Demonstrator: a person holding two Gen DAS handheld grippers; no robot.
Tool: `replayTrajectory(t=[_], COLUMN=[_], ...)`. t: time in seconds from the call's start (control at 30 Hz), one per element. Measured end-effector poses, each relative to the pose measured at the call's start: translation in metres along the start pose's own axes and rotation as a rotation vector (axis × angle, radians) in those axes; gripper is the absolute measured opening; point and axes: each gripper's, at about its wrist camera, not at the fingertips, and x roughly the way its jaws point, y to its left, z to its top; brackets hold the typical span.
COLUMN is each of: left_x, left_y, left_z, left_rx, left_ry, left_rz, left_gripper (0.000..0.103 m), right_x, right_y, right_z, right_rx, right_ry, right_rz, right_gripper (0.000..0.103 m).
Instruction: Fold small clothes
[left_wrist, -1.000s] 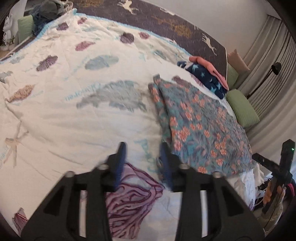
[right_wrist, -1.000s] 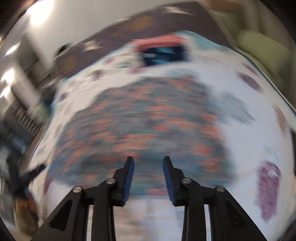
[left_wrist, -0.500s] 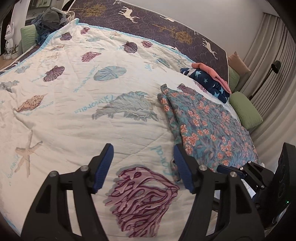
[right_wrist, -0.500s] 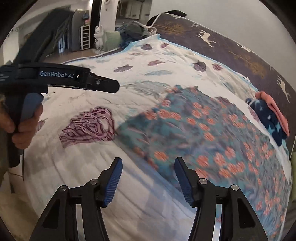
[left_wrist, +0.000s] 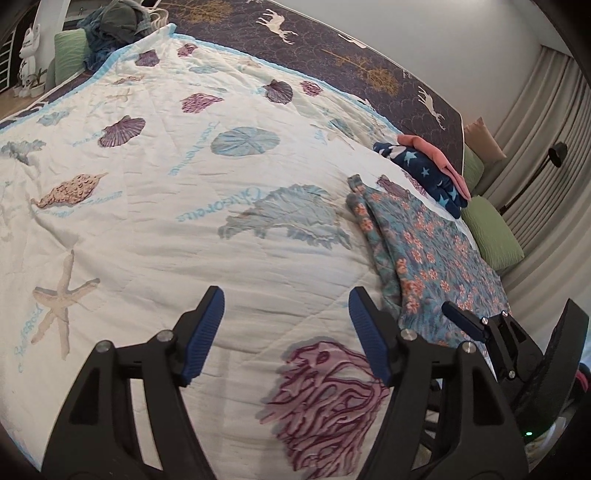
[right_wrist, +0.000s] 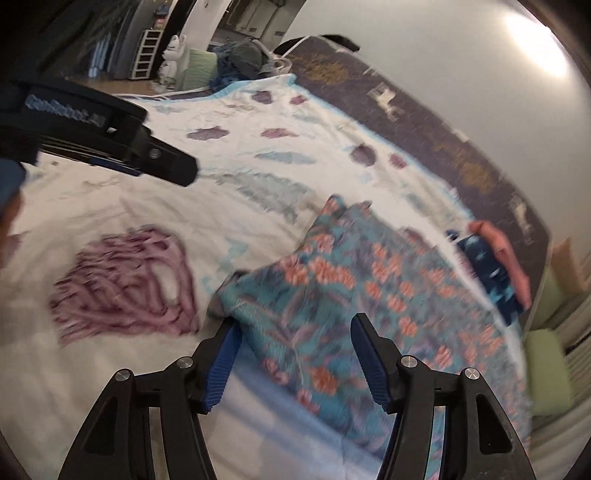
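Observation:
A teal garment with orange flowers (left_wrist: 424, 254) lies spread on the white seashell quilt (left_wrist: 155, 206), at the right of the left wrist view. It fills the middle of the blurred right wrist view (right_wrist: 332, 288). My left gripper (left_wrist: 286, 332) is open and empty above bare quilt, left of the garment. My right gripper (right_wrist: 295, 358) is open, its jaws either side of the garment's near corner, not closed on it. The right gripper's body (left_wrist: 509, 343) shows at the left view's lower right. The left gripper's body (right_wrist: 110, 133) shows at the right view's upper left.
A folded stack, navy star-print under pink (left_wrist: 432, 166), sits beyond the garment near the dark deer-print headboard (left_wrist: 369, 66). Green pillows (left_wrist: 491, 232) lie off the bed's right side. A heap of clothes (left_wrist: 114, 26) sits at the far left corner.
My left gripper has opened wide and drifted left off the garment. My right gripper has opened and swung around to the garment's near corner.

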Motion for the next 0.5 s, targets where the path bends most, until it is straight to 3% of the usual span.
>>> replayTrajectory(t=[0.07, 0.1, 0.13, 0.17, 0.2, 0.3, 0.4, 0.5], left_x=[0.001, 0.002, 0.003, 0.004, 0.006, 0.015, 0.038, 0.074], left_y=[0.004, 0.005, 0.005, 0.003, 0.001, -0.011, -0.026, -0.039], left_z=[0.002, 0.004, 0.006, 0.008, 0.010, 0.020, 0.035, 0.051], left_rx=[-0.011, -0.014, -0.016, -0.013, -0.007, 0.016, 0.004, -0.052], left_ry=[0.003, 0.006, 0.009, 0.015, 0.019, 0.044, 0.089, 0.181], left_rz=[0.003, 0.002, -0.003, -0.013, -0.025, -0.103, -0.228, -0.350], left_gripper=[0.070, 0.070, 0.070, 0.070, 0.070, 0.075, 0.081, 0.082], right_x=[0.005, 0.009, 0.011, 0.012, 0.012, 0.001, -0.009, -0.012], right_y=[0.002, 0.000, -0.003, -0.005, -0.010, -0.034, -0.058, -0.067], right_z=[0.003, 0.004, 0.006, 0.006, 0.007, 0.007, 0.005, 0.004], right_rx=[-0.002, 0.014, 0.034, 0.055, 0.090, 0.216, 0.326, 0.372], right_ry=[-0.006, -0.003, -0.001, 0.003, 0.009, -0.028, -0.059, -0.069], right_rz=[-0.034, -0.035, -0.020, 0.003, 0.034, 0.116, 0.201, 0.232], right_gripper=[0.060, 0.054, 0.029, 0.016, 0.012, 0.008, 0.007, 0.007])
